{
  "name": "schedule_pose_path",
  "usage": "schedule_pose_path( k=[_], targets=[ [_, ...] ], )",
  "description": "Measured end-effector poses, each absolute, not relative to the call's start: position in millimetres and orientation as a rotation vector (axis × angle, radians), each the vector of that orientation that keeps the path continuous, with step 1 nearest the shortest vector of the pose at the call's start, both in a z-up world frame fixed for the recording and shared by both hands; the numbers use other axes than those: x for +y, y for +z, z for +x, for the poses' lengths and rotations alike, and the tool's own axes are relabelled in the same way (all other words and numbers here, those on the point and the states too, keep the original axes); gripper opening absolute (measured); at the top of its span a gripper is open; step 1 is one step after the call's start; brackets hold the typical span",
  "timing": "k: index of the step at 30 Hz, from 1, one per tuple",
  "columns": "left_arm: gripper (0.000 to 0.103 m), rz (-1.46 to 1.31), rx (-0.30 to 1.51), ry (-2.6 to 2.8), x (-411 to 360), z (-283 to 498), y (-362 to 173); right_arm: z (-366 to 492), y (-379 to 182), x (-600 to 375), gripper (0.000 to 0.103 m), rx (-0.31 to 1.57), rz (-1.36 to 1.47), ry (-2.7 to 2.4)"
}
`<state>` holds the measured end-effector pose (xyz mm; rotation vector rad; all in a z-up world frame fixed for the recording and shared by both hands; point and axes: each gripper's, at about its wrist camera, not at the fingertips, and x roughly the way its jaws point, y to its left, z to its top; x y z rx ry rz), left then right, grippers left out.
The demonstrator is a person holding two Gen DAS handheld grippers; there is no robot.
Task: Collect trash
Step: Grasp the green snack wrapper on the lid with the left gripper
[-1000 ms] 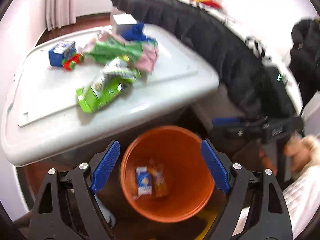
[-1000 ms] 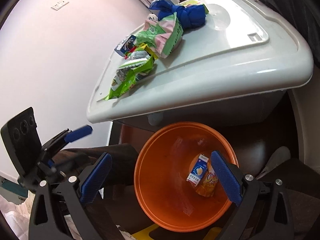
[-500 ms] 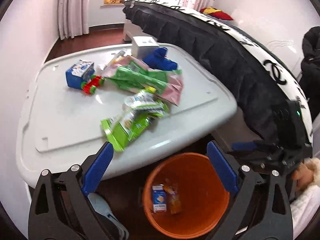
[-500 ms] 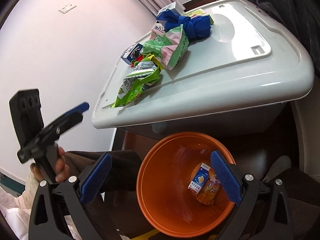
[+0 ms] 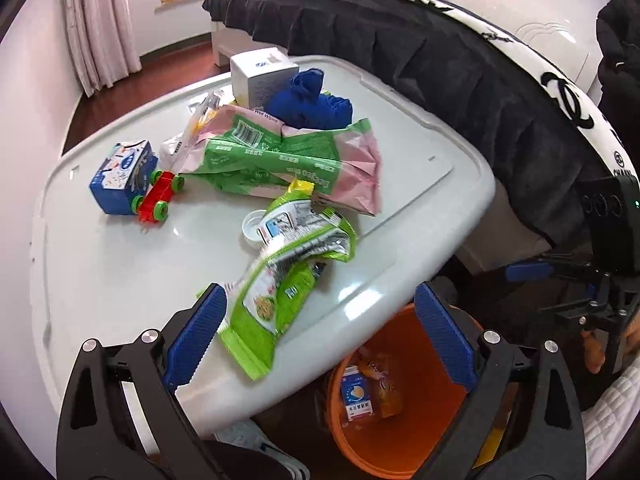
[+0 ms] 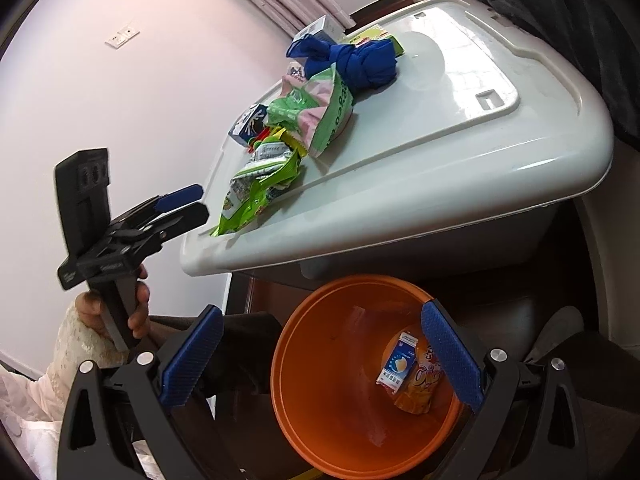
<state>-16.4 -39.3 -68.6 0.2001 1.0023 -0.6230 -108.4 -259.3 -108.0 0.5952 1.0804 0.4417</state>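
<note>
**A:** Why is my left gripper (image 5: 320,336) parked over the near edge of the lid (image 5: 100,280) with nothing in it?

**B:** Its jaws have just been opening and are now spread wide, empty. The green bag (image 5: 280,292) lies between them in your left view, but they hang above it without touching. I'd say you're lining up to take that bag: it is the nearest piece of trash and it juts toward the near edge.

**A:** And my right gripper (image 6: 320,360)?

**B:** Also spread wide and empty, hanging over the orange bin (image 6: 304,392). The bin stands on the floor just below the lid's near edge, so whatever I lift has only a short way to drop. I judge the right one is simply waiting there, clear of the left.

**A:** What's in the bin already?

**B:** A small carton (image 6: 396,364) and an orange packet (image 6: 424,384), touching, at the bottom.

**A:** What's left on the lid?

**B:** Farther back, the pink and green wrapper (image 5: 296,160), a white cap (image 5: 252,228) beside the green bag, a blue carton (image 5: 120,180) at the left with a toy car (image 5: 158,196) against it, a blue cloth (image 5: 312,100) and a white box (image 5: 260,76) at the far end. I doubt the car and the cloth count as trash.
</note>
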Motion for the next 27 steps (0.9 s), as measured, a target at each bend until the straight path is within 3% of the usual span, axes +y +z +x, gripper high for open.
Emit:
schedule_pose_path(
  k=[16,27],
  targets=[
    [0.092,0.253,1.148,-0.631,-55.6,33.4,-117.1,-101.6,-113.6,-271.8,0.098,1.088,0.645,0.425],
    [0.092,0.269,1.14,-0.613,-54.5,33.3,-128.2,-101.6,-115.0,-272.7,0.098,1.093,0.649,0.423]
  ],
)
